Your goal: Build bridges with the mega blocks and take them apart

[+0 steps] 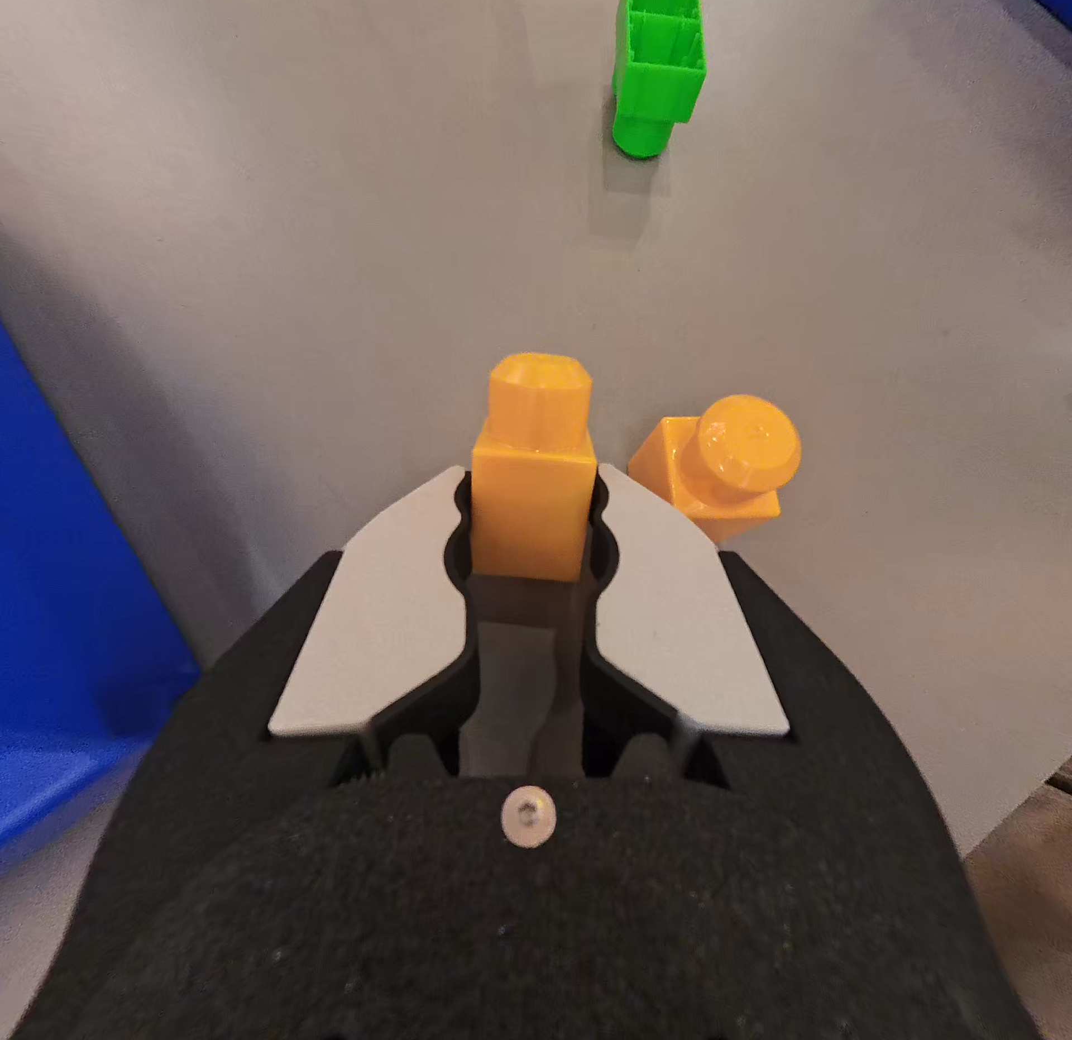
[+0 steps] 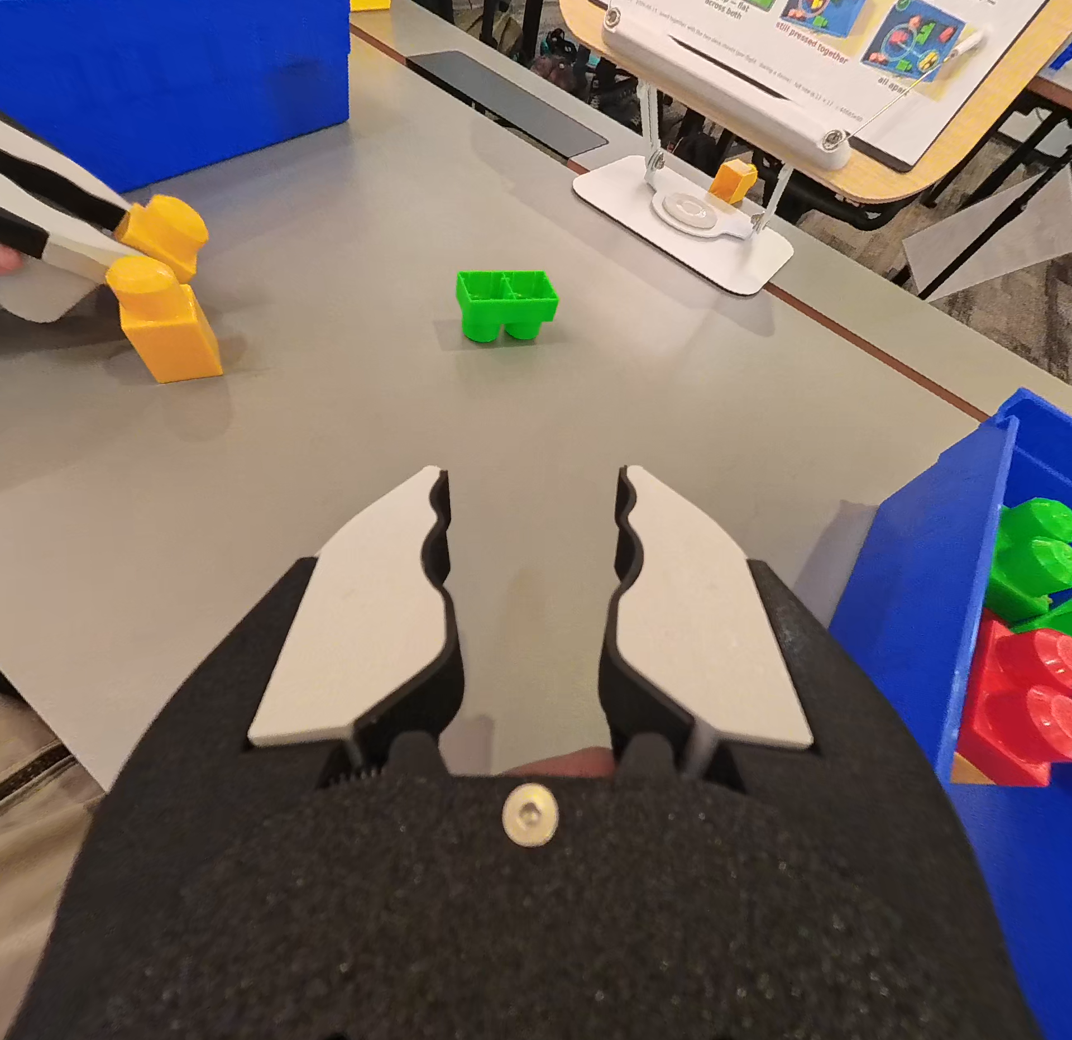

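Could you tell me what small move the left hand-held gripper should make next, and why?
Probably set its orange block down upright beside the other orange block, leaving a gap. The left hand-held gripper is shut on it, and the green two-stud block lies upside down on the table, apparently the span.

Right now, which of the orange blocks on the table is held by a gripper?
The orange block clamped in the left gripper; the second orange block beside it stands free on the table.
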Tool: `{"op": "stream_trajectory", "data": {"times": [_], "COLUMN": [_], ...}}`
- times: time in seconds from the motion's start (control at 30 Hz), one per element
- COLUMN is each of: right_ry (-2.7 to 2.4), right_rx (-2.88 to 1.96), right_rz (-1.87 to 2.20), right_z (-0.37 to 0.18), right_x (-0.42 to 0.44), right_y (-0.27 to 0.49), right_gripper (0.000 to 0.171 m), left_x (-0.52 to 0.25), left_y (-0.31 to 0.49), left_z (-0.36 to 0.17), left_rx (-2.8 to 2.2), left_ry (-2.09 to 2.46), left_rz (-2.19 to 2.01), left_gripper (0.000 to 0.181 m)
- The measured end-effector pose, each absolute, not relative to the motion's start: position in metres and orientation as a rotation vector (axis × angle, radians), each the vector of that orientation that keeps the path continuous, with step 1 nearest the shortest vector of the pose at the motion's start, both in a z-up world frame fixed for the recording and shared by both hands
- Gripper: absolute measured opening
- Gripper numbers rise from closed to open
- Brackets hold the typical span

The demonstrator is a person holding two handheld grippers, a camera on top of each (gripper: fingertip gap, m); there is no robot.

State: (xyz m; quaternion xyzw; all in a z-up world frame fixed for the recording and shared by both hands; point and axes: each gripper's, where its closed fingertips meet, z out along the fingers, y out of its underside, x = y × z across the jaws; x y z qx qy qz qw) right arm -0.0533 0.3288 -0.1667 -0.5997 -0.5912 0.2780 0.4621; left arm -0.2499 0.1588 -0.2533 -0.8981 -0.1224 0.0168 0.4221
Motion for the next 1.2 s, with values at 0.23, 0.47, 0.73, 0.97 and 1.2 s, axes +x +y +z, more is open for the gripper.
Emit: {"op": "stream_trajectory", "data": {"times": [0.23, 0.47, 0.73, 0.97, 1.2], "right_ry": [-1.456, -1.458, -1.459, -1.458, -1.462], "right_rx": [-1.471, -1.467, -1.461, -1.454, -1.452], "right_rz": [0.682, 0.677, 0.676, 0.675, 0.681], "right_z": [-0.166, -0.165, -0.163, -0.161, -0.161], "right_x": [-0.054, -0.054, -0.054, -0.053, -0.054], "right_y": [0.328, 0.326, 0.325, 0.323, 0.322], "right_gripper": [0.055, 0.055, 0.055, 0.055, 0.055], "left_x": [-0.249, -0.244, -0.233, -0.221, -0.215], "left_y": [0.154, 0.147, 0.138, 0.125, 0.092], "left_z": [-0.255, -0.257, -0.261, -0.26, -0.244], "left_rx": [-2.26, -2.276, -2.302, -2.312, -2.233], "left_ry": [-0.309, -0.295, -0.304, -0.25, -0.355], "left_rz": [0.038, 0.032, -0.016, -0.019, 0.205], "left_gripper": [0.037, 0.037, 0.049, 0.058, 0.05]}}
